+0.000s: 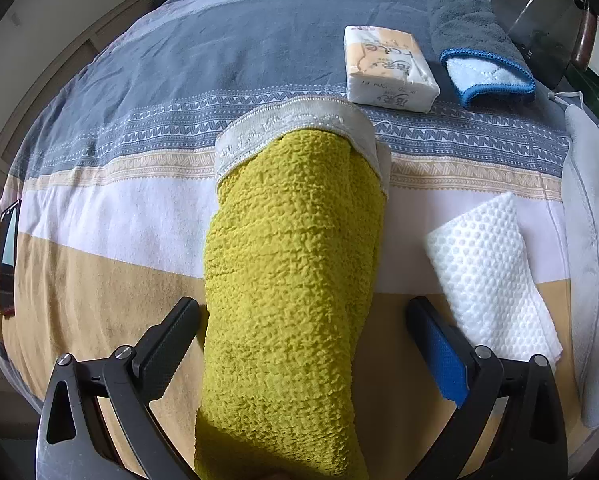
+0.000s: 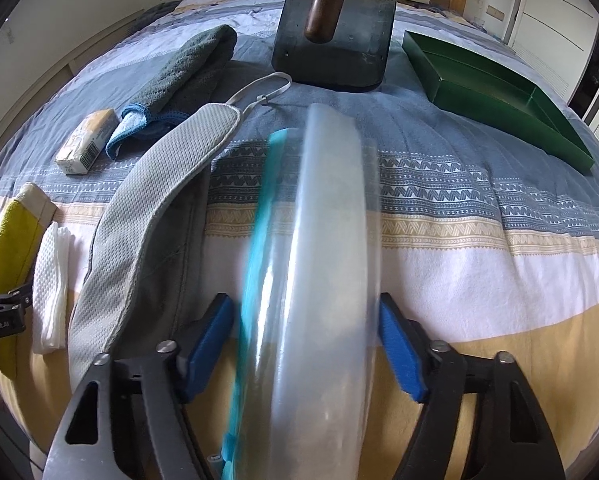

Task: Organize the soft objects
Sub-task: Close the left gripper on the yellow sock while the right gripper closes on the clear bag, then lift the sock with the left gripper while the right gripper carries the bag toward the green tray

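A rolled yellow-green towel (image 1: 291, 280) with a grey hem lies on the striped bed between the fingers of my left gripper (image 1: 303, 320); the jaws stand wide, with gaps on both sides. It also shows in the right wrist view (image 2: 9, 240). My right gripper (image 2: 305, 320) is shut on a clear plastic pack with a teal edge (image 2: 323, 280), held upright and blurred. A white dimpled cloth (image 1: 487, 264), a tissue pack (image 1: 387, 68), a blue-edged cloth (image 1: 487, 76) and a grey towel (image 2: 195, 60) lie on the bed.
A green tray (image 2: 499, 92) sits on the bed at the far right. A dark cleaver-like blade with a wooden handle (image 2: 335, 24) stands at the back. A grey mesh eye mask (image 2: 147, 200) lies left of the right gripper. A phone (image 1: 7, 256) lies at the left bed edge.
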Available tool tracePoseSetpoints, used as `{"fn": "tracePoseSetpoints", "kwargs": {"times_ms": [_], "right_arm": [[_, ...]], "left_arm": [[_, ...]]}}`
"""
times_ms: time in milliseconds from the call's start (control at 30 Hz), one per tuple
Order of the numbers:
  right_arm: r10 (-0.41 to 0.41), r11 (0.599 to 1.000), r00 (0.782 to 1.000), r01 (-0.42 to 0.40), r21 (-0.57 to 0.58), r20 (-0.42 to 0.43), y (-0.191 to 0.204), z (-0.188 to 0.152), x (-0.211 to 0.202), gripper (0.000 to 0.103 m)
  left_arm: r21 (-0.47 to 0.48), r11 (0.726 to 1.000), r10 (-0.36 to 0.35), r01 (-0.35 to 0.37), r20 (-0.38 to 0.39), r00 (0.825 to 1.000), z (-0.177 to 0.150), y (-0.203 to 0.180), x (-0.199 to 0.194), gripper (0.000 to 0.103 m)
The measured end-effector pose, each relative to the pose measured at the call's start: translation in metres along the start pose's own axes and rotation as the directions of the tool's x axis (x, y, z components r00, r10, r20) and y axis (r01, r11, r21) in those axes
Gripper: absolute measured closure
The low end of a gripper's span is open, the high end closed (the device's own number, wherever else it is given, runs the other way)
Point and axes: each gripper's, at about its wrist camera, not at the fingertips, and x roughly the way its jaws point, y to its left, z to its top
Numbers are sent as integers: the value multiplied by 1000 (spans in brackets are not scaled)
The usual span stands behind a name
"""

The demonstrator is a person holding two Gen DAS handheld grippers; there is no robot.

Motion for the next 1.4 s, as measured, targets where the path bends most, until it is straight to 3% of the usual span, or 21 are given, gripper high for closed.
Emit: {"fn": "tracePoseSetpoints", "kwargs": {"times_ms": [300,533,600,767,1133,1400], "right_arm": [[10,1000,1000,-10,-11,2,0,1,-4,63],[40,999,999,-40,-5,-3,-3,2,-4,94],[51,999,999,-51,1,-3,-5,3,-4,96],[72,997,997,-72,5,-7,-9,4,-6,98],[118,993,993,-118,20,12,-17,5,-18,100],[159,987,983,-162,23,87,-29,8,-56,100]], "left_arm": [[50,998,-26,25,22,999,2,-6,-7,37],[37,999,-32,31,25,999,4,-5,-12,69],[38,999,-36,35,21,999,4,-4,-12,75],[42,999,-30,29,17,999,7,-2,-10,82],[46,998,-41,41,7,999,12,1,-6,82],[0,998,-63,63,34,997,12,10,-16,83]]}}
